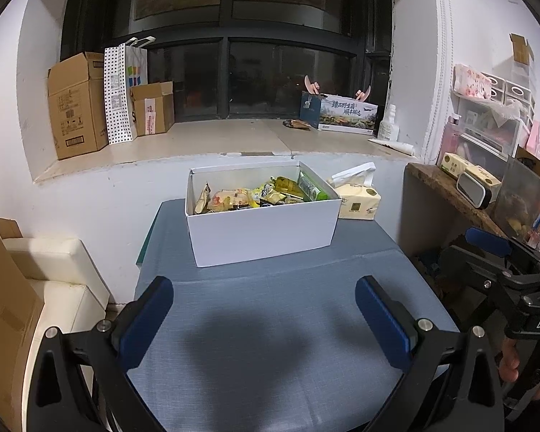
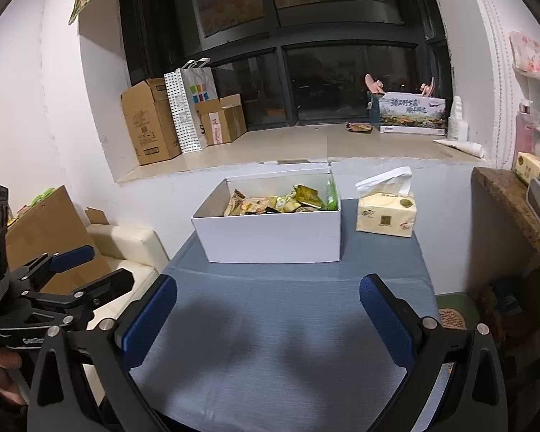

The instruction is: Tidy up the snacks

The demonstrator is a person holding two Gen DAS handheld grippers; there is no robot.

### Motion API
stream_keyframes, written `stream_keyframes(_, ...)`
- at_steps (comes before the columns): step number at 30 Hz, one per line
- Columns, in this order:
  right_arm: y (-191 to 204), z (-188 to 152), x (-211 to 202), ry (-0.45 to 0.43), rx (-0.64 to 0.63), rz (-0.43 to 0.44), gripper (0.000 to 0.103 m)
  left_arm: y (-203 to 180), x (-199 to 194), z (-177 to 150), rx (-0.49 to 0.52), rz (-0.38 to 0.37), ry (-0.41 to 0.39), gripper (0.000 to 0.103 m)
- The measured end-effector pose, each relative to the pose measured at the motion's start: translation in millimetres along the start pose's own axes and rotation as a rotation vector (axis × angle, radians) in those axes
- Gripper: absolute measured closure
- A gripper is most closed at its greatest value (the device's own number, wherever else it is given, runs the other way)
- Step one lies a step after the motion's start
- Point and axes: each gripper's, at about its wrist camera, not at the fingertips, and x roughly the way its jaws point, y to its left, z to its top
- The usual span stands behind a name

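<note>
A white open box (image 1: 262, 232) full of yellow and green snack packets (image 1: 259, 194) stands at the far side of a table with a blue-grey cloth (image 1: 270, 298). It also shows in the right wrist view (image 2: 273, 234), with the snacks (image 2: 280, 201) inside. My left gripper (image 1: 264, 320) is open and empty, held over the near part of the table, well short of the box. My right gripper (image 2: 268, 318) is open and empty too, at about the same distance. Each gripper shows at the edge of the other's view, the right one (image 1: 504, 262) and the left one (image 2: 64, 270).
A yellow tissue pack (image 1: 358, 199) sits right of the box, also in the right wrist view (image 2: 385, 212). Behind is a window ledge (image 1: 216, 140) with cardboard boxes (image 1: 77, 108), a paper bag and a printed box (image 1: 342, 115). A cream seat (image 1: 54, 280) stands left, a cluttered shelf (image 1: 460, 194) right.
</note>
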Motion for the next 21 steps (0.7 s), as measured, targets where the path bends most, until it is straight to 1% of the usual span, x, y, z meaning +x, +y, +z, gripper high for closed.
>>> stream_keyframes(21, 1.5, 1.1, -1.6, 0.002, -0.001, -0.003, 0.000, -0.1, -0.3, -0.9, -0.002, -0.003, 0.000, 0.000)
